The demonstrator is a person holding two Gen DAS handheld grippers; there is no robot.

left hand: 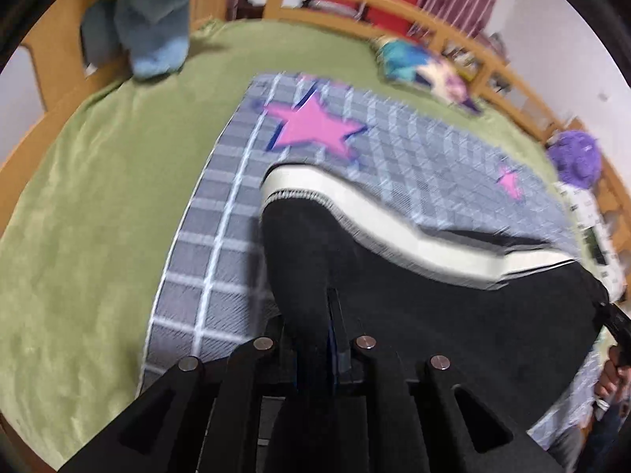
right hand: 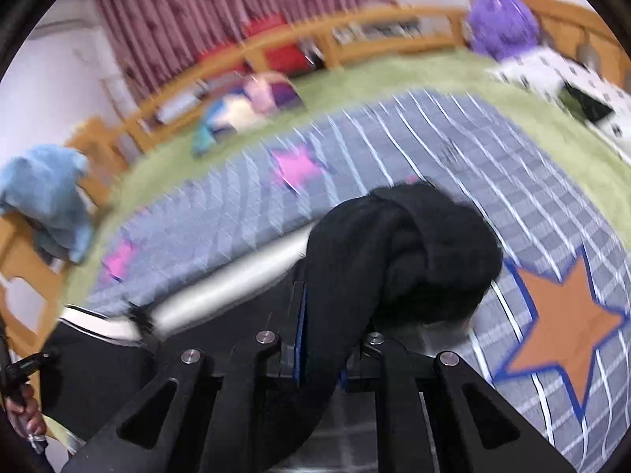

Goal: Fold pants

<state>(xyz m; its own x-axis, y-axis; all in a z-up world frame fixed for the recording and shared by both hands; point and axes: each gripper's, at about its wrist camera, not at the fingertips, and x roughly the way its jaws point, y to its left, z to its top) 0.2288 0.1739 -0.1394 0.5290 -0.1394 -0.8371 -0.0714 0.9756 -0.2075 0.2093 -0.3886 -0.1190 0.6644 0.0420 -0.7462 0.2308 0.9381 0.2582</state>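
the pants [left hand: 414,295] hang between the two tools, above the grey checked blanket [left hand: 221,236] that lies on the green bed cover [left hand: 79,197]. the left gripper [left hand: 329,315] is clamped on a pinch of the black cloth, its jaws almost together with the fabric running up between them. the right gripper [right hand: 321,315] is likewise closed on the pants, with a thick bunched fold of black cloth [right hand: 410,252] piled over its tips.

the relation that matters: the long axis of the pants runs from one gripper to the other, marked by the white side stripe [left hand: 378,216], which sweeps across the blanket from near the pink star [left hand: 311,126] toward the right-hand tool. in the right view the same stripe [right hand: 236,283] leads back toward the person's other hand [right hand: 23,406] at the frame's edge.

neither hand is nearer (each already holds an end), so the coming move likely turns on keeping the cloth taut and laying it down square on the blanket, between the pink star and the orange star [right hand: 568,327]. both views are blurred, so finer creases cannot be read.
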